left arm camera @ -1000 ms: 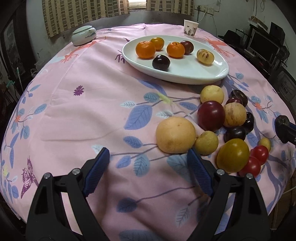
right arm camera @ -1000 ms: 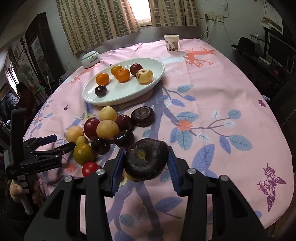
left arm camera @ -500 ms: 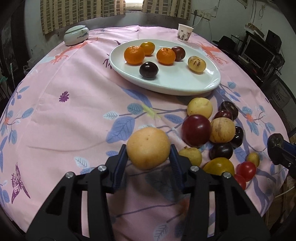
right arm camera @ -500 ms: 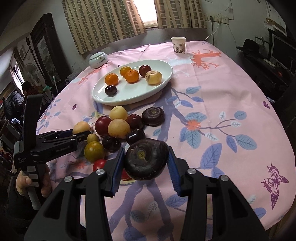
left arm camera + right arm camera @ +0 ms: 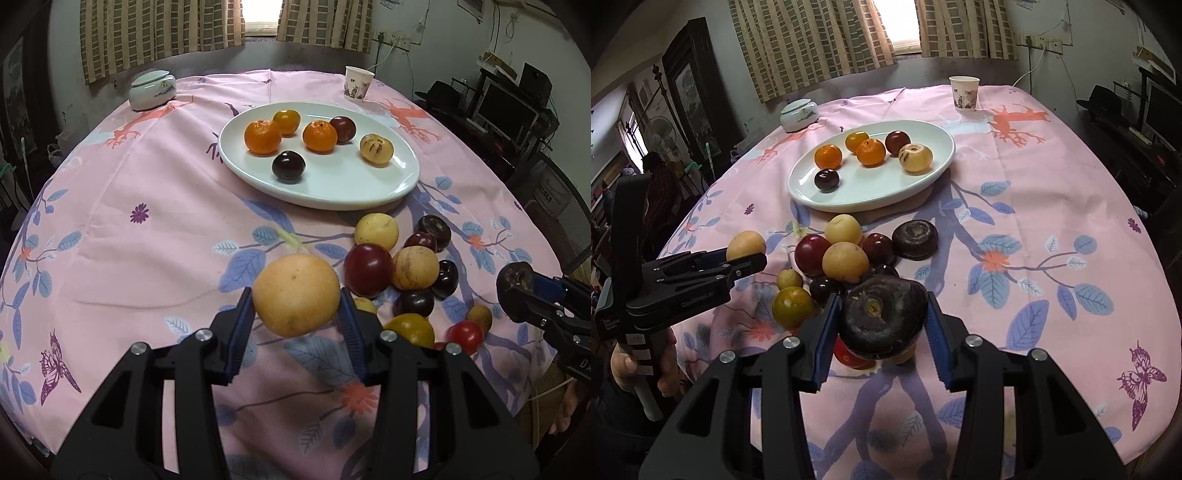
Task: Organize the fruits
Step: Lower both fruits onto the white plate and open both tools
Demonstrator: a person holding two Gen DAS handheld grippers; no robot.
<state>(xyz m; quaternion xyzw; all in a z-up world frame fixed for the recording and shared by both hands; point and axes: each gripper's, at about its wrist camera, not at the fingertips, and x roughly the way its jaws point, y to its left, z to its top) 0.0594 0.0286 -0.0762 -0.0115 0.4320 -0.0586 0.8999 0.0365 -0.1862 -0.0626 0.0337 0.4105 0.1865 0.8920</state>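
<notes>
My left gripper [image 5: 296,295] is shut on a large yellow-orange fruit [image 5: 295,293] and holds it above the cloth, left of the loose fruit pile [image 5: 404,267]. My right gripper [image 5: 882,317] is shut on a dark purple fruit [image 5: 882,317], held above the near edge of the pile [image 5: 842,258]; it also shows at the right edge of the left wrist view [image 5: 515,286]. A white oval plate [image 5: 332,184] behind the pile holds several oranges, plums and a pale speckled fruit. In the right wrist view the plate [image 5: 916,188] lies straight ahead and the left gripper [image 5: 744,254] is at left.
A pink floral cloth [image 5: 129,221] covers the round table. A white lidded jar [image 5: 152,89] stands at the back left, a paper cup [image 5: 357,83] at the back right. A second dark flat fruit [image 5: 915,239] lies beside the pile. Furniture and a chair [image 5: 554,199] crowd the right side.
My left gripper closed on the yellow-orange fruit and lifted it off the cloth. My right gripper has risen slightly, still holding the dark fruit.
</notes>
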